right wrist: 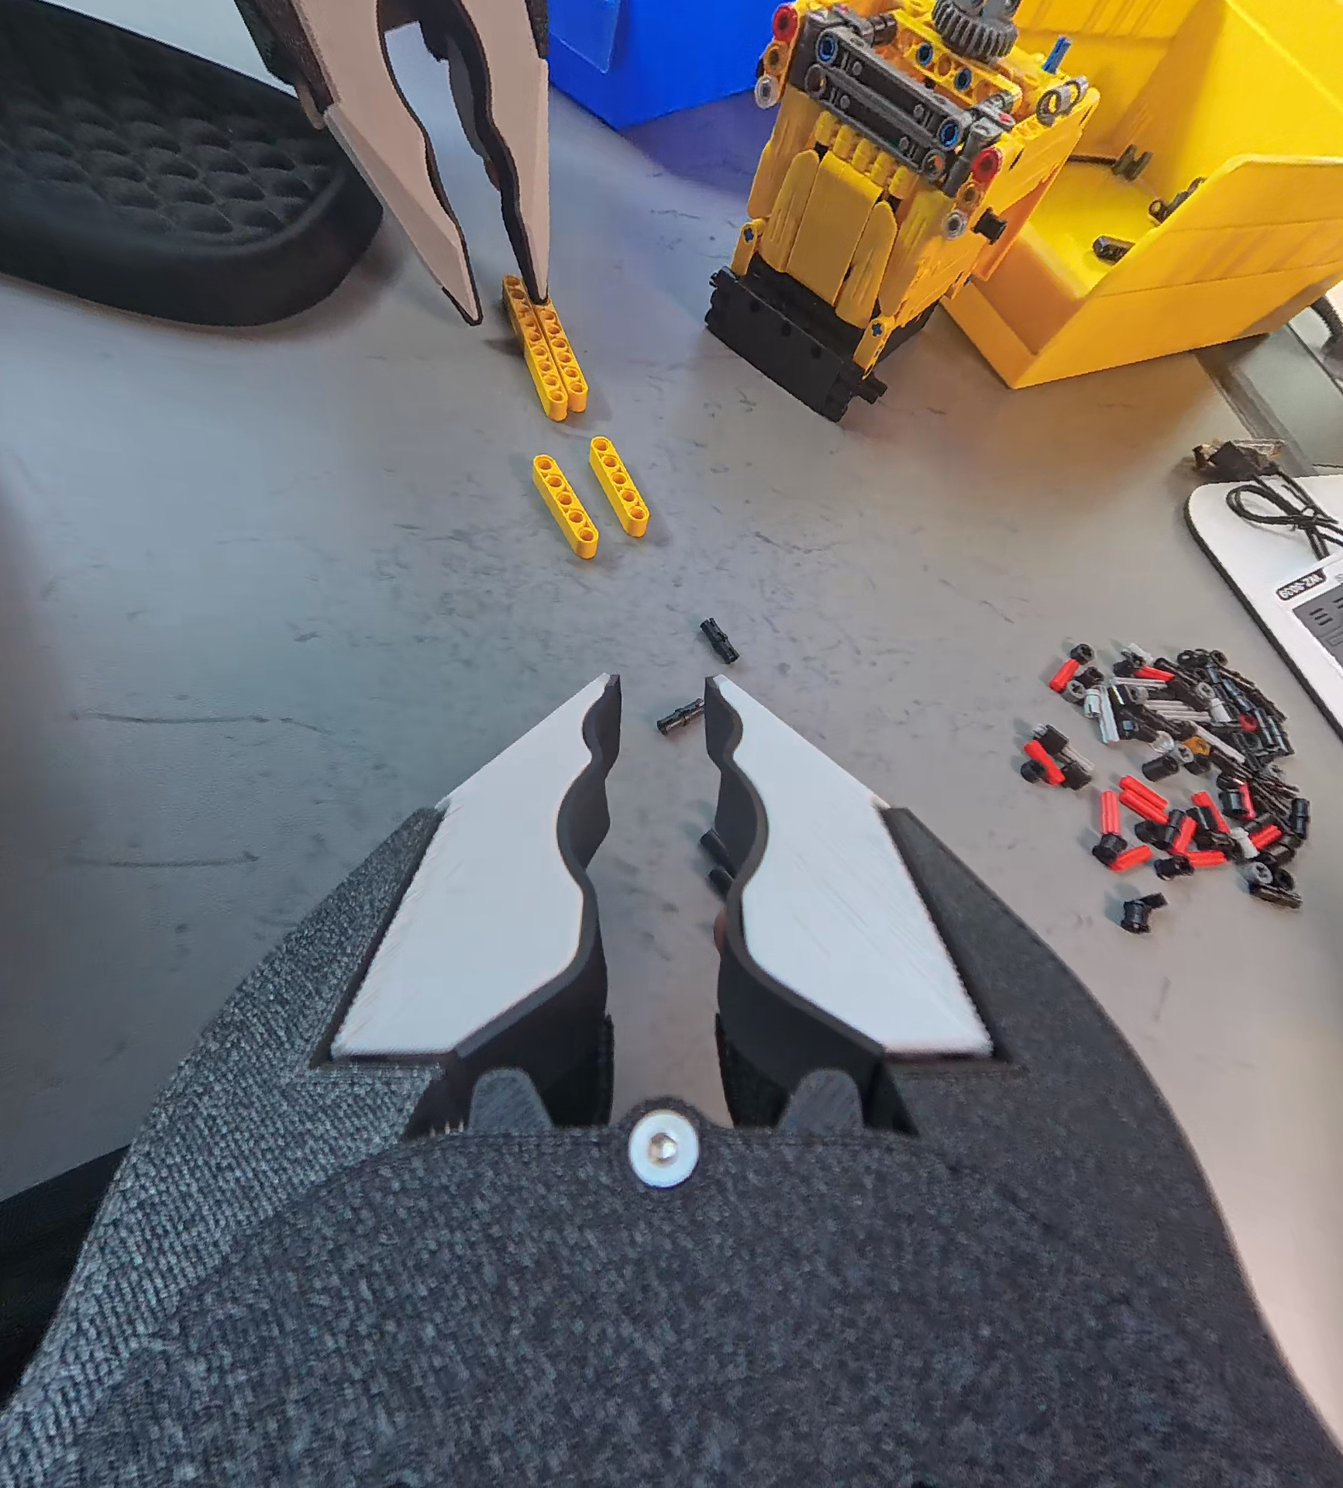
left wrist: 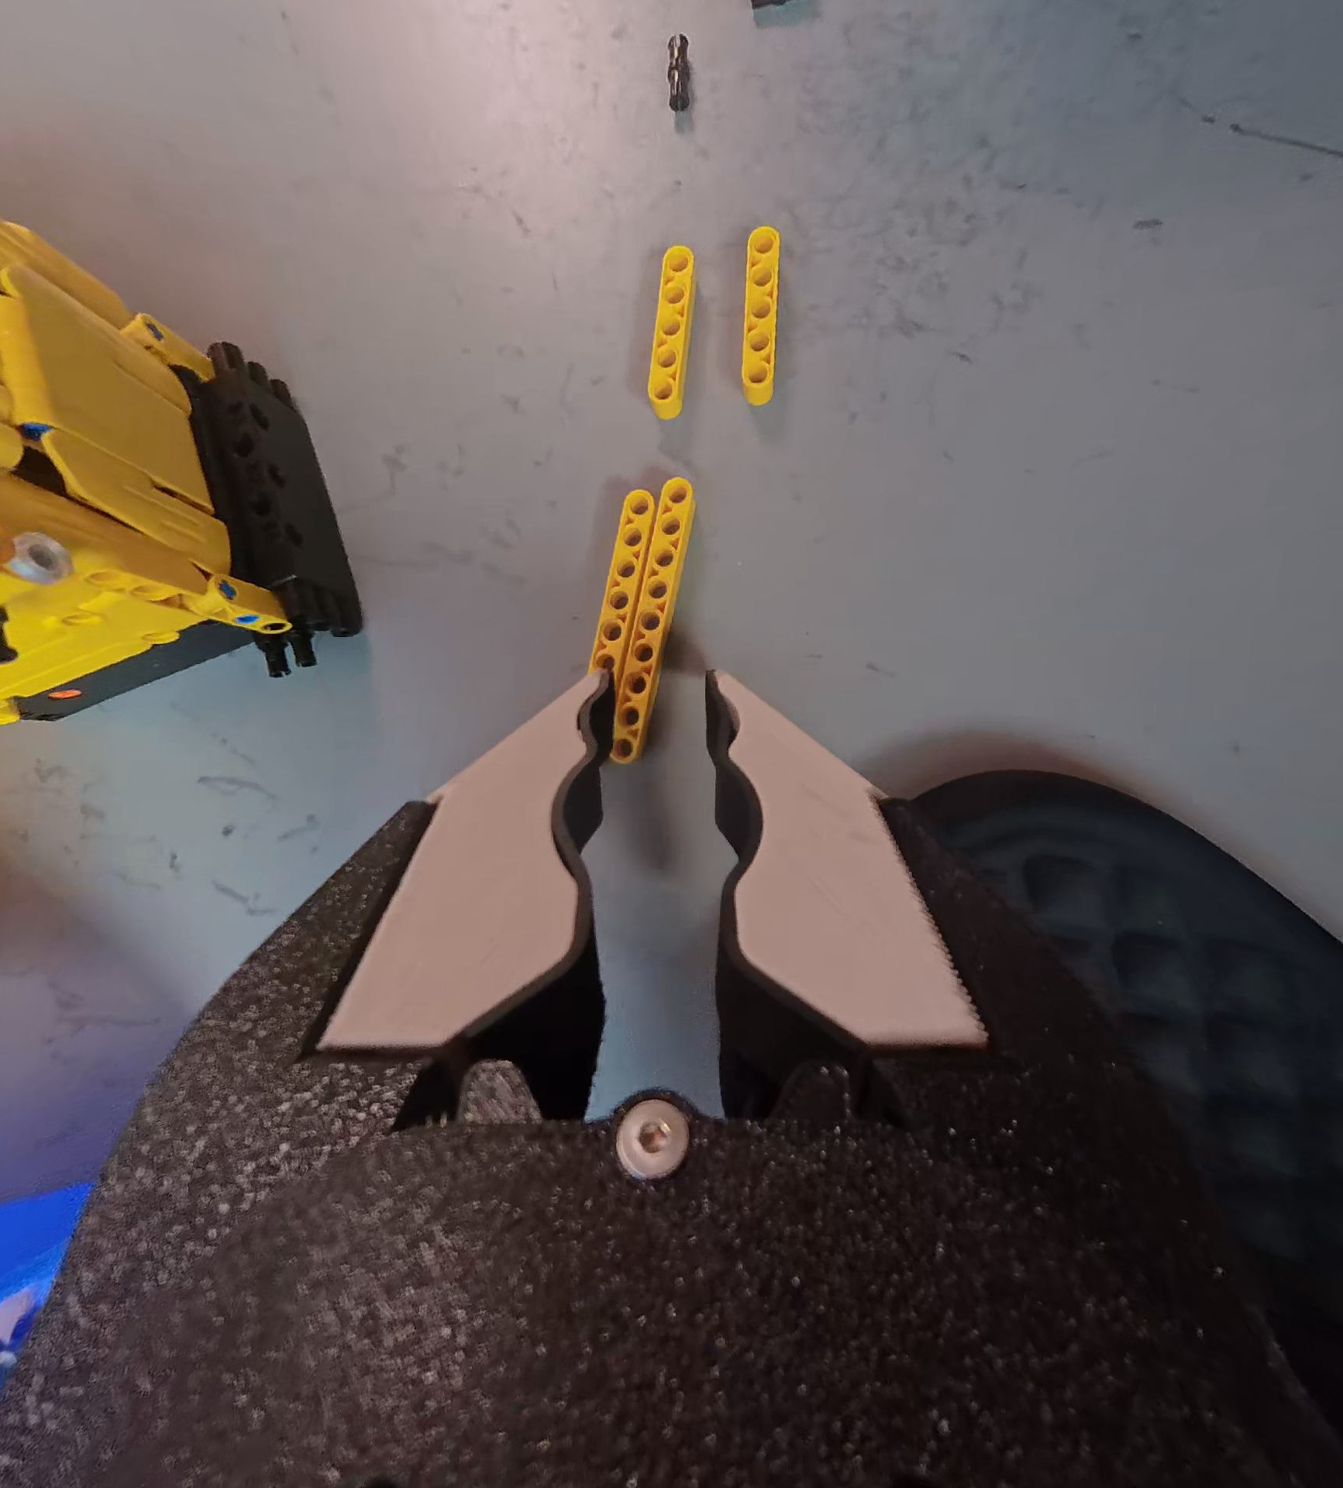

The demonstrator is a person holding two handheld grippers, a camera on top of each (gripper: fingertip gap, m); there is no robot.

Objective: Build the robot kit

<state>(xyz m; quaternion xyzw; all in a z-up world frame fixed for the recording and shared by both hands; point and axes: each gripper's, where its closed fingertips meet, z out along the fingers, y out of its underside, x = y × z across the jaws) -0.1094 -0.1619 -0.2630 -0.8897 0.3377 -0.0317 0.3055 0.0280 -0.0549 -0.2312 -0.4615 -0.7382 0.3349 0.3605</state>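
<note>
Left gripper (left wrist: 658, 684) spread beside paired long yellow holed beams (left wrist: 640, 612) | right gripper (right wrist: 661, 692) spread over black pin (right wrist: 680, 715)

Two long yellow beams (left wrist: 642, 620) lie touching, ends between left claw (left wrist: 658, 684) fingers

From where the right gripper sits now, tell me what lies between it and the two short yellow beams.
Two small black pins: one lies at the right gripper's open fingertips, another just beyond it, slightly right. Past those, only bare grey table shows up to the short yellow beams. The left gripper stands farther off, at the long beams.
</note>
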